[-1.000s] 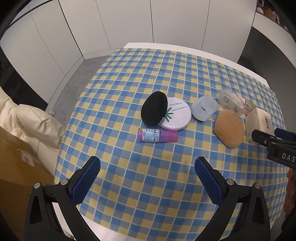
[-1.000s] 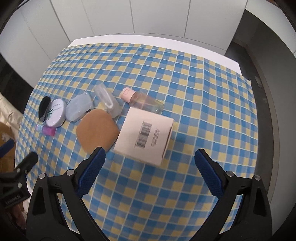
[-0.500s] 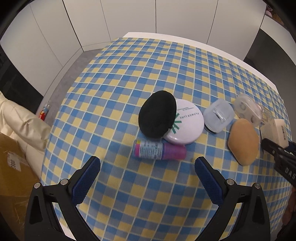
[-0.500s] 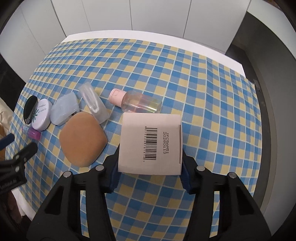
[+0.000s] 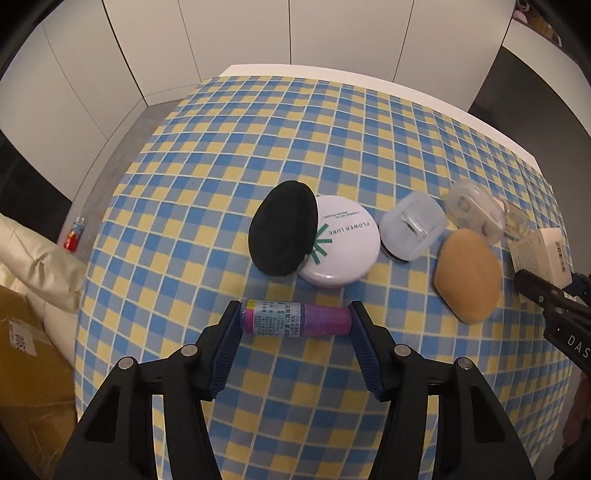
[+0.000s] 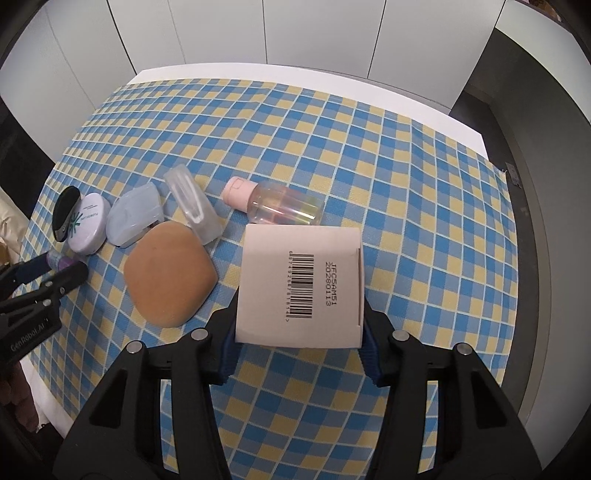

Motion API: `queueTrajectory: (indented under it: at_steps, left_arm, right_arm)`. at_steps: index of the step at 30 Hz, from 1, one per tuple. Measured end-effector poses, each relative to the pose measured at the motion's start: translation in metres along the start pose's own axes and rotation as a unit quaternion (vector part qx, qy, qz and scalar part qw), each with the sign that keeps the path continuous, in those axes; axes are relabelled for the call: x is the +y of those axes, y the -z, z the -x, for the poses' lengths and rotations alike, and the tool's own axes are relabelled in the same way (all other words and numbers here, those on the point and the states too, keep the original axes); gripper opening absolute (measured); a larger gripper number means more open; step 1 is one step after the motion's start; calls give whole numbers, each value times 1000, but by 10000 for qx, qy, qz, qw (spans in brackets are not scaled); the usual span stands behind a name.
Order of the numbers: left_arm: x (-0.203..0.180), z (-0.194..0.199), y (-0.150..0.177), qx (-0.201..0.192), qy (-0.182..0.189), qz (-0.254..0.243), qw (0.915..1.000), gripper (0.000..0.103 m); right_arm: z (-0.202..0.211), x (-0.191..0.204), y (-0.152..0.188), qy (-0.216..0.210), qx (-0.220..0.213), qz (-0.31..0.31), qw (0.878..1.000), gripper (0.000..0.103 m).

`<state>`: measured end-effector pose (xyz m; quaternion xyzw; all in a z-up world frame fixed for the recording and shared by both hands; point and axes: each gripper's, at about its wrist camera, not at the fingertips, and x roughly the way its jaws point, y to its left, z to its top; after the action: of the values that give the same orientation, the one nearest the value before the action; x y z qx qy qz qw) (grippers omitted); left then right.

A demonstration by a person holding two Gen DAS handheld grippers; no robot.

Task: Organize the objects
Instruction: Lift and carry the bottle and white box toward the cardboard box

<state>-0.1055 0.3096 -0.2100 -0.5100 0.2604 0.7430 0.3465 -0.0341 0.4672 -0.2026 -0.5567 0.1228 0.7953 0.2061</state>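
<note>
A pink and purple tube lies crosswise on the checked tablecloth. My left gripper is closing on it, with a blue pad touching each end. In the right wrist view, my right gripper is shut on the sides of a pale box with a barcode. Behind the tube lie a black puff, a white round compact, a pale blue case, a tan sponge and a clear case. A clear bottle with a pink cap lies just beyond the box.
The cloth's left edge runs close to the tube. Beyond it are a cream cushion and a cardboard box. A small bottle lies on the grey floor. White cabinet doors stand behind the table.
My left gripper came down and nearer to the tube, and its jaws went from wide to touching both ends. My right gripper closed on the barcode box and has kept hold.
</note>
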Motion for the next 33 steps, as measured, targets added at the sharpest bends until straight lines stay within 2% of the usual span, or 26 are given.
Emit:
queueTrajectory:
  at_steps: [7,14,19,27,33]
  left_arm:
    - [2,34,6,-153,152,-48,9998,57]
    - [2,88,9,-385,181,-22,9991,57]
    - [0,132,18,-597,259,-38,9979,57]
    - [-2,197,41,-964,442,-38,9944,57]
    - [-3,231,56,-1221,544,-50,9910,57]
  right_arm:
    - [31,11,-1,25,-119,115,9999,54]
    - [86,9,-17,-1,-411,-4,9992,54]
    - [135,19,-1,-52,-544,-16,9985,54]
    - [180,39,29,-61,-696,122,9975,54]
    - [207,36,51,-24,-783,67,9969,54]
